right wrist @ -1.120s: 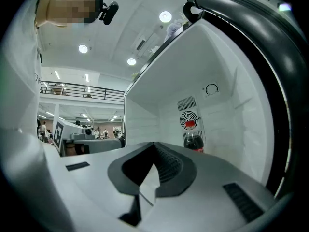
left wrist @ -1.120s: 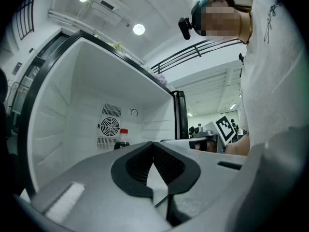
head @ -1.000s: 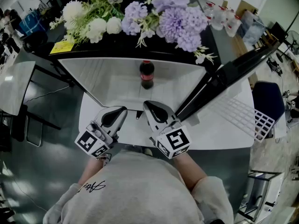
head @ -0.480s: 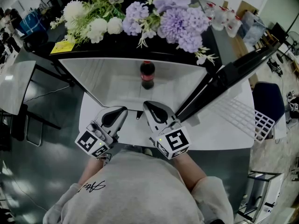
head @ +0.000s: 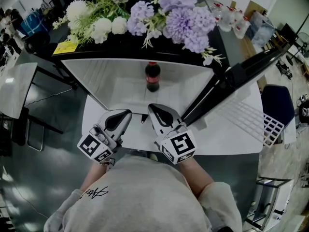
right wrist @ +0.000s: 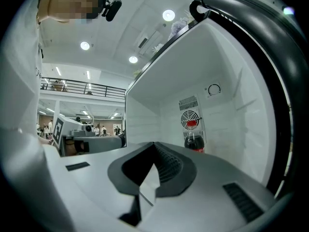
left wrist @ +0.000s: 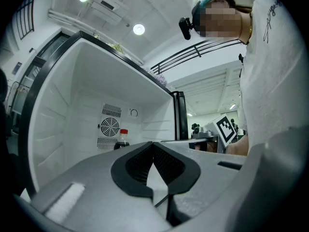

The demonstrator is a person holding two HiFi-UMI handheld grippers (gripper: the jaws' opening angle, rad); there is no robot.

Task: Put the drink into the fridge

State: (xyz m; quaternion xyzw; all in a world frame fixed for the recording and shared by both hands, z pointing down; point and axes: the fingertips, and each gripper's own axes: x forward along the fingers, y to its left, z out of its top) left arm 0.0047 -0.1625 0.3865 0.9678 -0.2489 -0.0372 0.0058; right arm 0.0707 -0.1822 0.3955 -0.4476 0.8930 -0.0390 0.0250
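Fridge (head: pixel 96 81): small white-lined box, standing open toward the person. The cavity is bare except for one bottle. Open so the inside can be reached.
Fridge door (head: pixel 251 64): black, swung wide to the right and clear of both grippers. Judged the one job left, since a fridge with its load in wants shutting.
Flowers (head: pixel 183 18): purple and white bunches lying along the black top of the fridge. They are decoration and play no part in the work.
Right gripper (head: pixel 153 108): held level just outside the fridge mouth, pointing inward. In its own view the claw (right wrist: pixel 154 144) is pinched tight, tips meeting, nothing between them. Probably parked empty because its load is already set down.
Left gripper (head: pixel 126 112): just beside the right one, also level and aimed into the cavity. Its claw (left wrist: pixel 153 144) is likewise closed tip to tip on nothing. It looks idle.
Drink (head: pixel 151 76): dark cola bottle with a red cap, upright on the fridge floor near the back wall and well apart from both grippers. Both gripper views show it (left wrist: pixel 122 139) (right wrist: pixel 194 140) free of any hold. It sits deep enough that the door should clear it, so placement reads as done.
Fan grille (left wrist: pixel 110 126): round vent on the back wall, right behind the bottle.
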